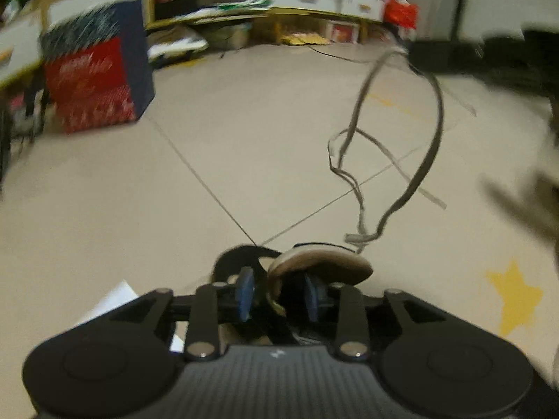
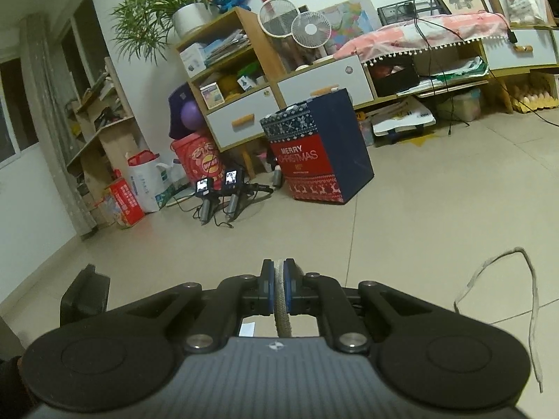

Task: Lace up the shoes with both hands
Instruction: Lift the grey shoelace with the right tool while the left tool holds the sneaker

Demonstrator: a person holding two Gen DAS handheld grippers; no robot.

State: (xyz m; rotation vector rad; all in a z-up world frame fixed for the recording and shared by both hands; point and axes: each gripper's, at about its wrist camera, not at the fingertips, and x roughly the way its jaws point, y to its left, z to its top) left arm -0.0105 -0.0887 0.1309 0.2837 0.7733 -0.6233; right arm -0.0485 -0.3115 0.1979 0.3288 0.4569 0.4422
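Observation:
In the left wrist view my left gripper (image 1: 279, 296) holds a beige shoe (image 1: 319, 267) by its rim or tongue between the blue pads, jaws partly apart around it. A grey lace (image 1: 360, 188) rises from the shoe, loops in the air and runs up right toward my blurred right gripper (image 1: 454, 56). In the right wrist view my right gripper (image 2: 278, 289) is shut on the grey lace (image 2: 280, 300), which passes between its blue pads. The lace's loose end (image 2: 532, 317) hangs at the right.
A Christmas-print box (image 2: 318, 153) stands on the tiled floor ahead. Shelves and cabinets (image 2: 314, 80) line the far wall. Two small cameras on stands (image 2: 220, 192) sit on the floor left of the box. A yellow star sticker (image 1: 517, 296) is on the floor.

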